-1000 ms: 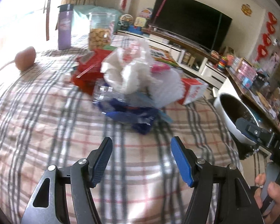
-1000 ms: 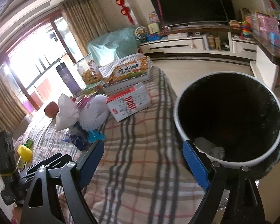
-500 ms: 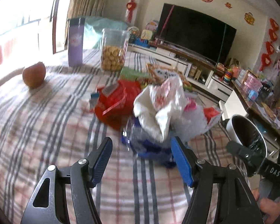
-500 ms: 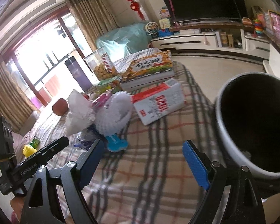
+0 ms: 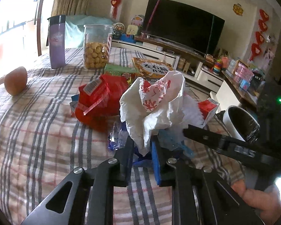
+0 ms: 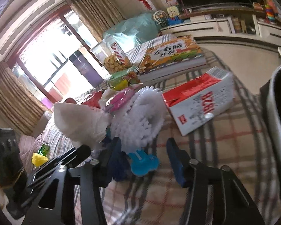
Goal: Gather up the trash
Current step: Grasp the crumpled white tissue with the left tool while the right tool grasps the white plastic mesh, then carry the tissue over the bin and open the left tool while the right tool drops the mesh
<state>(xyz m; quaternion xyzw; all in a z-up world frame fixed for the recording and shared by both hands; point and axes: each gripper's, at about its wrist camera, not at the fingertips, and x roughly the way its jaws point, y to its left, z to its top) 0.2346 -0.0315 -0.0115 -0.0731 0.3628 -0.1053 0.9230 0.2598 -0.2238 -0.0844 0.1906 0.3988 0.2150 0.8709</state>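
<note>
Pinching the lower tail of a crumpled white plastic bag with red print (image 5: 159, 103), left gripper (image 5: 142, 157) sits low over the plaid tablecloth (image 5: 37, 131), jaws drawn narrow on the bag's hanging corner, blue pads either side. Right gripper (image 6: 142, 155) comes in low from the other side, jaws parted mid-width around a bright blue plastic scrap (image 6: 143, 162), not clearly touching it. Its black finger crosses the left view at the right edge, a hand (image 5: 260, 198) on the grip below.

Trash heap mid-table: the thin, wrinkly bag stands upright; white foam fruit netting (image 6: 140, 116) just beside it; glossy red snack wrapper (image 5: 101, 101) to its left; crinkled clear and blue film (image 5: 119, 138) underneath. Red-and-white carton (image 6: 198, 103) lies on its side, apart from the heap, toward the bin. Round white-rimmed trash bin with black liner (image 5: 239, 120) stands off the table edge at right.

Cookie jar (image 5: 97, 46), purple tumbler (image 5: 56, 41), puzzle box (image 5: 153, 69) at the far edge, apple (image 5: 16, 82) far left; bare cloth near the left gripper
</note>
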